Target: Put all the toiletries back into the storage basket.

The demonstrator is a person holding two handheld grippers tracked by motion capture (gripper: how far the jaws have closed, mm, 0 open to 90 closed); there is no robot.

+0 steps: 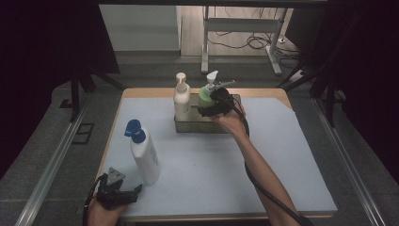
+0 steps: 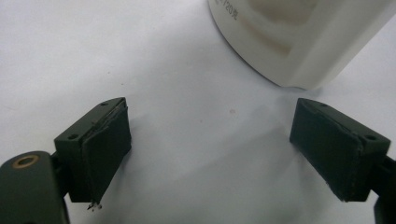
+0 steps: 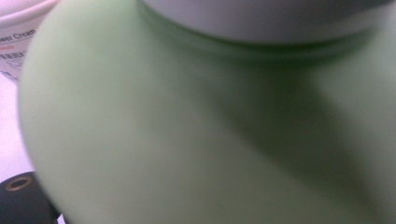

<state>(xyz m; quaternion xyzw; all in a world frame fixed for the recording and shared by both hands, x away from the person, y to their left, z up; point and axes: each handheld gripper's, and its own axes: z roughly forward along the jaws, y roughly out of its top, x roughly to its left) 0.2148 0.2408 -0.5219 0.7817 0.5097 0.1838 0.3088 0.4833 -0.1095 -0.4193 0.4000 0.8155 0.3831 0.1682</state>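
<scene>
Green pump bottle (image 1: 205, 96) upright in the clear tray (image 1: 184, 126), upper middle of the high view, just right of a cream pump bottle (image 1: 181, 100). Right gripper (image 1: 209, 109) tight against the green bottle's body; whether clamped or loose, cannot tell. Left gripper (image 1: 133, 192) at lower left, jaws wide apart on nothing, near the base of the blue-capped white bottle (image 1: 145, 157). Pale blue table mat (image 1: 282, 155) bare across the right half. Grey floor and a desk frame (image 1: 244, 28) beyond the far edge.

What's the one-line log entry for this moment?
right gripper: at green bottle in tray | left gripper: jaws open, empty | white bottle: upright
</scene>
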